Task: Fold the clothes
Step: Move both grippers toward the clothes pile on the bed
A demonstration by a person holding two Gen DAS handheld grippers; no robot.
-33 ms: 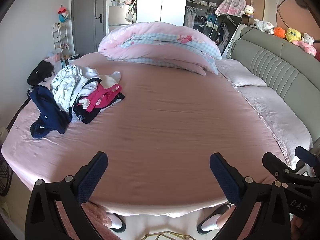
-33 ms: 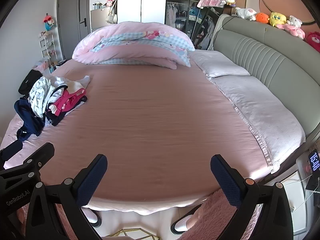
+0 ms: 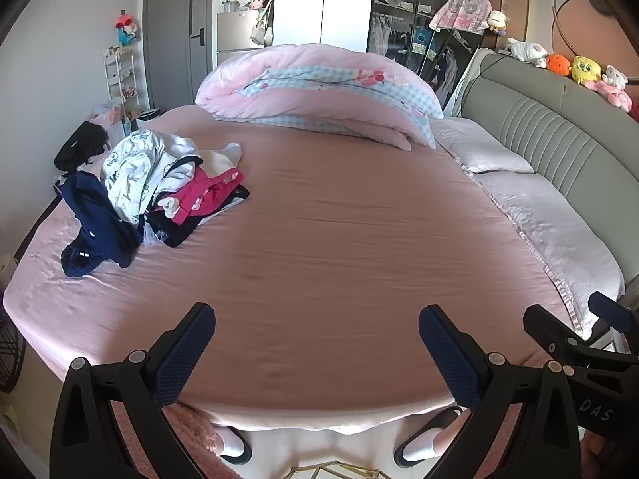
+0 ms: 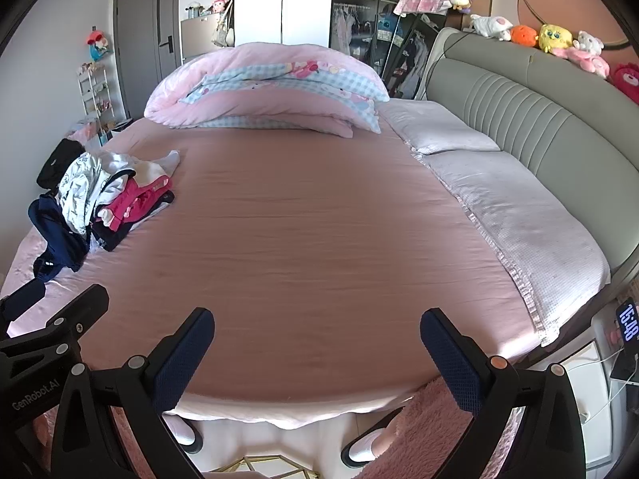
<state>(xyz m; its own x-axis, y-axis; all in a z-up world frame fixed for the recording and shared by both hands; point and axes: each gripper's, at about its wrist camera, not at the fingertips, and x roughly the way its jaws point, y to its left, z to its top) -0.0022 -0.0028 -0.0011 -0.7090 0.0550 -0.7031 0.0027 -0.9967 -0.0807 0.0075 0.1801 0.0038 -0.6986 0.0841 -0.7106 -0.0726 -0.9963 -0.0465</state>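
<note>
1. Nothing has moved since the earlier frame: both grippers hang at the same spot over the near edge of the round bed with the pink cotton sheet, and the clothes lie as before.
2. The left black two-finger gripper with dark blue textured pads has its jaws spread wide and released, gripping nothing, above the bed's near rim.
3. The right black two-finger gripper with matching blue pads is likewise released and empty, just beside the left one at the same rim.
4. The heap of unfolded clothes sits on the far left part of the bed, well apart from both grippers.
5. In that heap, a white printed garment lies on top, a bright pink garment rests on its bed-centre side, and a navy blue garment trails toward the bed's left edge.
6. A folded pink and blue-checked quilt lies across the far side of the bed.
7. Two pale lilac pillows lie along the bed's right side, against the grey-green padded headboard.
8. A row of plush toys sits on top of the headboard.
</note>
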